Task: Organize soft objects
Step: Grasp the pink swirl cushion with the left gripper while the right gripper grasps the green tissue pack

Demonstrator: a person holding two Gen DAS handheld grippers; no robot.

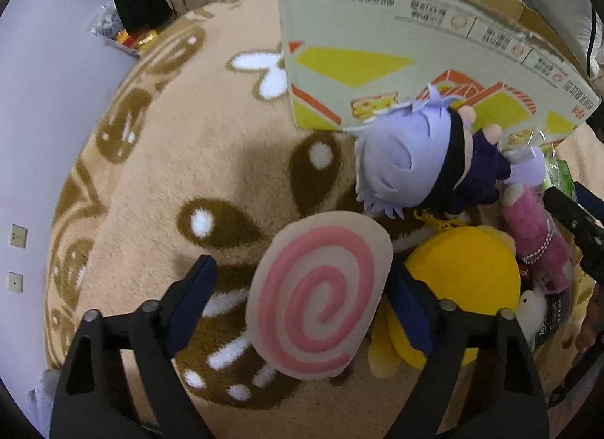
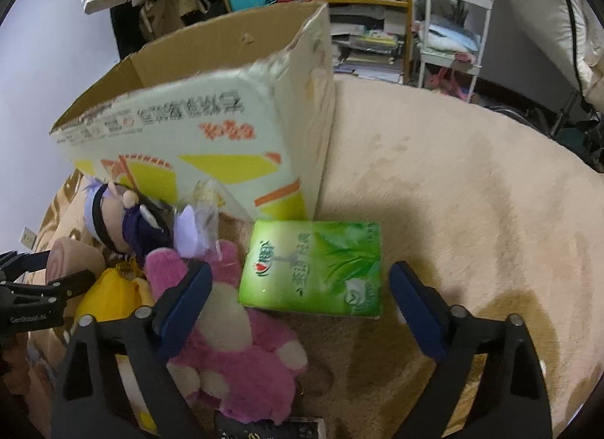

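Observation:
A round plush disc with a pink spiral (image 1: 321, 295) lies on the beige rug between the fingers of my open left gripper (image 1: 302, 295). Beside it lie a yellow plush (image 1: 468, 269), a doll with lilac hair (image 1: 411, 159) and a pink plush bear (image 1: 536, 242). My right gripper (image 2: 298, 299) is open just above a green soft tissue pack (image 2: 313, 269), with the pink bear (image 2: 234, 356) under its left finger. An open cardboard box (image 2: 196, 129) stands behind the toys; it also shows in the left wrist view (image 1: 377, 46).
The beige rug with brown patterns (image 1: 188, 159) covers the floor. A lilac wall (image 1: 34, 118) stands on the left. Shelves and a white metal rack (image 2: 449, 19) with clutter stand behind the box. A dark packet (image 2: 268, 427) lies near the bear.

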